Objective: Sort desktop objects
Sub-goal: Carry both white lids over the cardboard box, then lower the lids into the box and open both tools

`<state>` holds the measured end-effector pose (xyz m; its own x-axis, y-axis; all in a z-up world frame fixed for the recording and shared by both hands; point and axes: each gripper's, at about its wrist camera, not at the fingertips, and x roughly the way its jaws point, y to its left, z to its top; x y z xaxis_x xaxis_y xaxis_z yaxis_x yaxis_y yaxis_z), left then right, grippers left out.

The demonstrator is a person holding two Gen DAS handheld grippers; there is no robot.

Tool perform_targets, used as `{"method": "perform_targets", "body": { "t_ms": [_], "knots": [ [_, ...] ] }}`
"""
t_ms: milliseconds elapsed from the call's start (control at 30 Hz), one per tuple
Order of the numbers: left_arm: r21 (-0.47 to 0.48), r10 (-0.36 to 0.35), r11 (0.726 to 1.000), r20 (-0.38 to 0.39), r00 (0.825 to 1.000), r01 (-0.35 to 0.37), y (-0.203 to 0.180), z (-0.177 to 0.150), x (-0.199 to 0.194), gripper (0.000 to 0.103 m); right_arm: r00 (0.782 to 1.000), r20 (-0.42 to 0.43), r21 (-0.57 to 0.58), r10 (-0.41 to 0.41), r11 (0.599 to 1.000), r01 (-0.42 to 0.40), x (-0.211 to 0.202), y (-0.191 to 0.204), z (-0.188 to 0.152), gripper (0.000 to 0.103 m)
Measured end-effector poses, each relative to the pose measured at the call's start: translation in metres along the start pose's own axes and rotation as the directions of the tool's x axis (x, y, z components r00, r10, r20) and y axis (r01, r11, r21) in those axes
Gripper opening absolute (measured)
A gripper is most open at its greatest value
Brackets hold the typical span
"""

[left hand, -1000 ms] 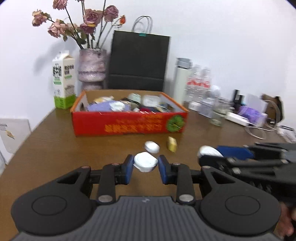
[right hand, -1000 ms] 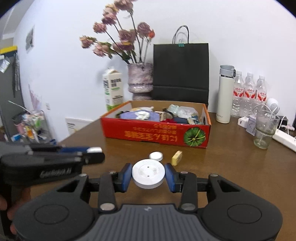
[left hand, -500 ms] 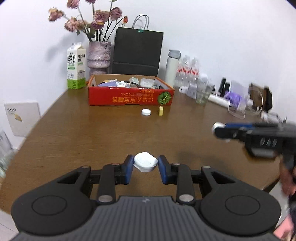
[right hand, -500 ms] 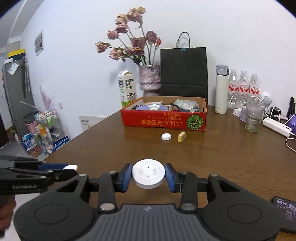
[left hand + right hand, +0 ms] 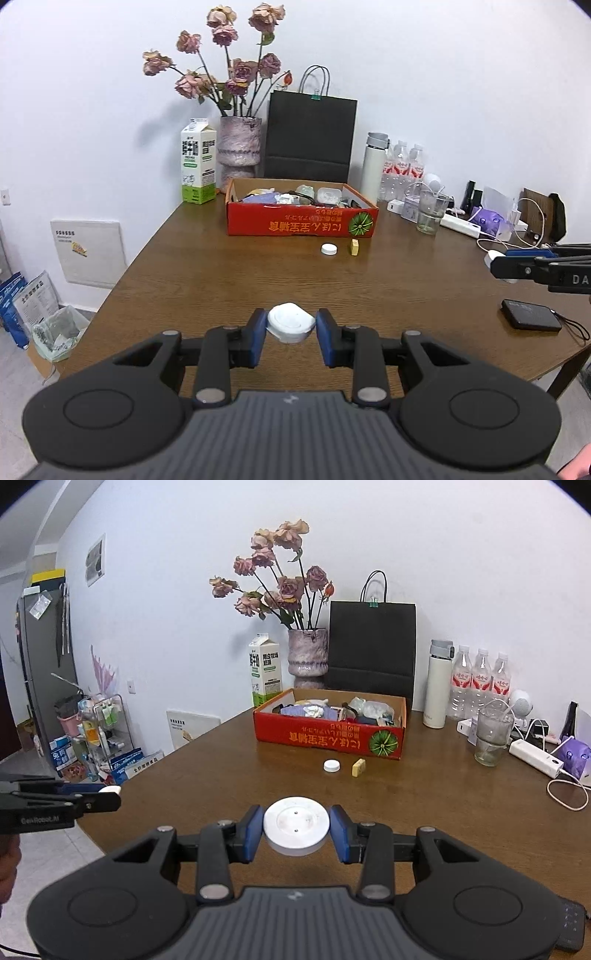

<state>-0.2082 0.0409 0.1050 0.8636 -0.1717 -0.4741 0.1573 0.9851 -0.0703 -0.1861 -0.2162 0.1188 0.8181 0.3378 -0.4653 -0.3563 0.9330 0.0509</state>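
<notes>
— While we hold both tools above the near edge of the desk (image 5: 229,280), what sits in each?

— Our left gripper (image 5: 291,332) has its blue fingers (image 5: 256,341) closed on a white rounded case (image 5: 291,325), lifted clear of the wood. Our right gripper (image 5: 296,830) has its fingers (image 5: 340,834) pressed to either side of a white round disc (image 5: 296,822) with two small holes on top.

— Do we see one tool from the other?

— Yes. From the left wrist view, the right gripper pokes in at the right edge with the disc's white rim at its tip. From the right wrist view, the left gripper (image 5: 110,792) reaches in from the left, off the desk's near left corner, a white bit showing at its tip.

— What lies farther out?

— A red cardboard box (image 5: 301,223) full of mixed small things stands toward the far side. Just near of it, on the bare wood, lie a white bottle cap (image 5: 328,249) and, just right of that, a small yellow block (image 5: 354,247), close but apart.

— And behind the box?

— A milk carton (image 5: 197,160) at far left, then a vase of dried roses (image 5: 239,146) and a black paper bag (image 5: 310,134). To the right stand a white flask (image 5: 375,162), water bottles (image 5: 404,166) and a glass (image 5: 430,212). A black phone (image 5: 530,319) lies near the right edge.
</notes>
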Motion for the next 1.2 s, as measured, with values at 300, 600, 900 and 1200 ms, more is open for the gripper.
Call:
{"method": "perform_targets", "body": {
  "t_ms": [300, 600, 900, 1200],
  "knots": [
    [0.079, -0.013, 0.997, 0.068, 0.998, 0.008, 0.015, 0.054, 0.035, 0.030, 1.000, -0.004, 0.004, 0.015, 1.000, -0.015, 0.035, -0.020, 0.040, 0.038],
    [0.045, 0.031, 0.998, 0.069, 0.997, -0.034, 0.047, 0.131, 0.142, 0.030, 0.999, 0.000, 0.081, 0.047, 0.996, -0.047, 0.133, -0.060, 0.110, 0.038],
    [-0.026, 0.008, 1.000, -0.013, 1.000, -0.009, 0.075, 0.225, 0.267, 0.030, 0.997, -0.063, 0.095, 0.040, 0.995, -0.034, 0.276, -0.076, 0.191, 0.038],
    [-0.115, 0.027, 0.992, -0.225, 0.974, -0.054, 0.109, 0.267, 0.421, 0.030, 0.978, -0.197, 0.177, 0.064, 0.984, -0.029, 0.425, -0.105, 0.245, 0.038]
  ]
}}
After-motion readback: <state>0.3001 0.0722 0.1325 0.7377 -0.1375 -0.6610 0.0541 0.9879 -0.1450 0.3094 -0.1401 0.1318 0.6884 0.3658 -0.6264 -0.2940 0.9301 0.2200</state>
